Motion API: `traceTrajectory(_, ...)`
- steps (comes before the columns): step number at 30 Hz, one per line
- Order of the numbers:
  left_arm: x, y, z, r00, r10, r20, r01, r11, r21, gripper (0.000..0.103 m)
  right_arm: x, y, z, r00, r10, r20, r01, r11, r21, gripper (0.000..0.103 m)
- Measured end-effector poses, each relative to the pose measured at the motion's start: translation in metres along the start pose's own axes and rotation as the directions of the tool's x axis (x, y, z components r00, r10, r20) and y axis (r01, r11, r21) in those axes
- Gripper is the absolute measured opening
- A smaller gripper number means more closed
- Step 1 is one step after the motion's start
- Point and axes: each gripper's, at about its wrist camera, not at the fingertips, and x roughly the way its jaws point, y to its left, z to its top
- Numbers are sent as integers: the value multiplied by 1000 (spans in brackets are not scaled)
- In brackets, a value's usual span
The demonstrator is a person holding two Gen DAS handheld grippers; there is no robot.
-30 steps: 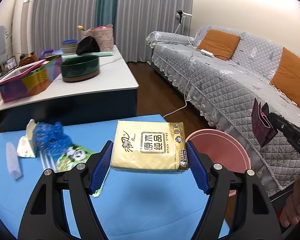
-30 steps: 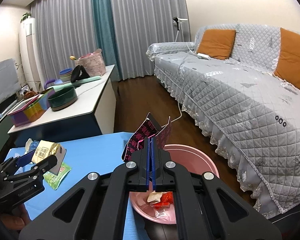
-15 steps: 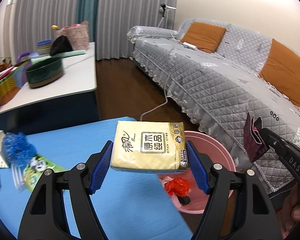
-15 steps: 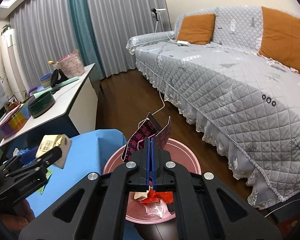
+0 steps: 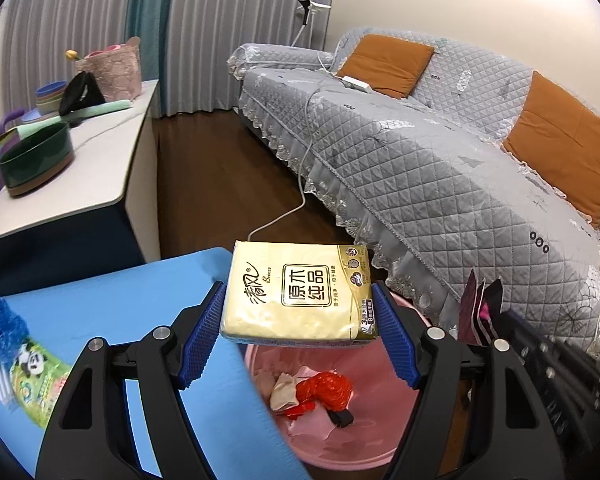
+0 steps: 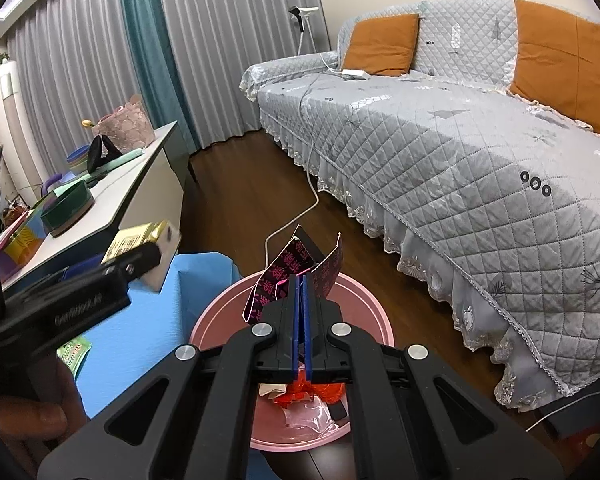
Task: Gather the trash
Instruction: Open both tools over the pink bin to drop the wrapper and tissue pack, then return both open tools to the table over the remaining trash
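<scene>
Left hand-held gripper was clamped on a yellow tissue pack, blue pads pressed against its two short sides. The pack was held level in the air, above the near rim of the pink bin and the corner of the blue desk.

Right hand-held gripper was closed on a dark wrapper with pink print; the blue pads were nearly together with the wrapper pinched between them. The wrapper was held upright over the pink bin, its two flaps spread above the fingertips. In the left wrist view the same wrapper was seen at the right, just above the bin's far rim.

Inside the bin, red crumpled plastic, a beige paper scrap and a pale pink liner were seen. The bin was stood on the dark wood floor, between the blue desk and the grey quilted sofa.

Left on the blue desk: a green panda-print packet and a blue mesh item, touching each other near the left edge. A white cable was run from the sofa down to the floor.
</scene>
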Motion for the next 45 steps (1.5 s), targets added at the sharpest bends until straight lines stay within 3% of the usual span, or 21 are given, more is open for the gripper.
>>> traceTrajectory(2,6,-4,5,1000,-18,-11,18,1000,6,74,2,0,0,1000,-5,-6,5,1000,-5,6)
traceTrajectory(4,11,-8,7,999,-24,-23,24,1000,10,85,6,1,0,999,-21,-25,20,1000,-11,25)
traceTrajectory(5,11,-8,7,999,-26,-22,27,1000,7,86,7,0,-1,999,-25,-29,24,1000,-7,48)
traceTrajectory(6,11,-7,7,999,-27,-21,27,1000,2,86,7,-1,-2,999,-34,-25,34,999,2,58)
traceTrajectory(14,-4,11,2,1000,-12,-11,12,999,-51,86,3,0,0,999,-40,-7,40,999,6,58)
traceTrajectory(19,-28,28,-5,1000,12,10,-11,997,-83,86,-10,8,1,998,-45,53,45,999,-2,58)
traceTrajectory(31,-111,87,-24,992,95,85,-83,988,-133,86,-37,53,-5,994,51,100,-47,998,-46,52)
traceTrajectory(38,-166,140,-41,977,177,117,-158,975,-157,85,-46,110,-16,986,142,92,-130,984,-123,42)
traceTrajectory(45,-212,214,-58,943,303,140,-273,941,-198,81,-50,164,-34,966,248,73,-230,954,-191,32)
